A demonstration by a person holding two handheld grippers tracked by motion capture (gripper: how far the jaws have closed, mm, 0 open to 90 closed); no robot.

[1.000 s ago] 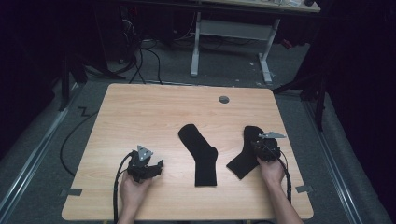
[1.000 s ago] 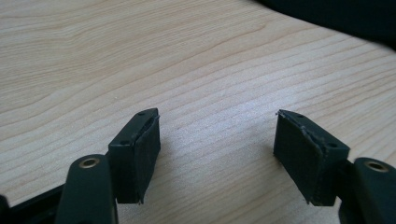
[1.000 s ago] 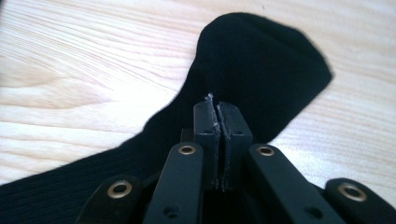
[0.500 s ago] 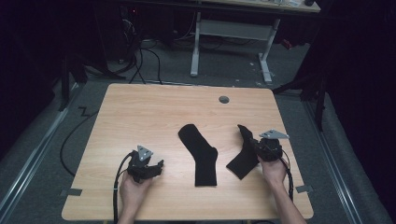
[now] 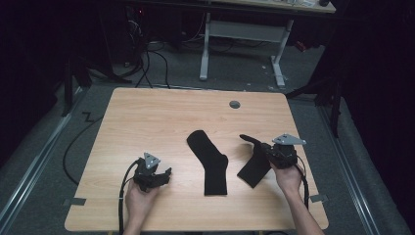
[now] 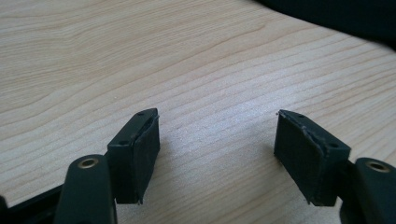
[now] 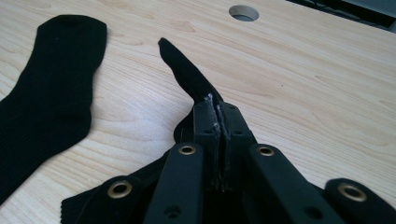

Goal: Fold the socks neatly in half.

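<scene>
1. On our pale wooden worktop [image 5: 147, 122] one flat black sock [image 5: 210, 164] lies centre.
2. The second black sock [image 5: 254, 164] at near right, part-lifted, could slip: right gripper [image 7: 218, 109] jaws pinch only its edge.
3. Left gripper [image 6: 217, 156] jaws gape empty.

1. The counter [image 5: 147, 117] is pale wood-grain laminate, smooth with a soft sheen.
2. Both socks, the flat sock [image 5: 211, 161] and the pinched sock [image 5: 253, 166], are black, matt, finely ribbed knit cloth.
3. The left gripper [image 6: 217, 154] has matt black jaws faced with ridged rubbery pads.
</scene>
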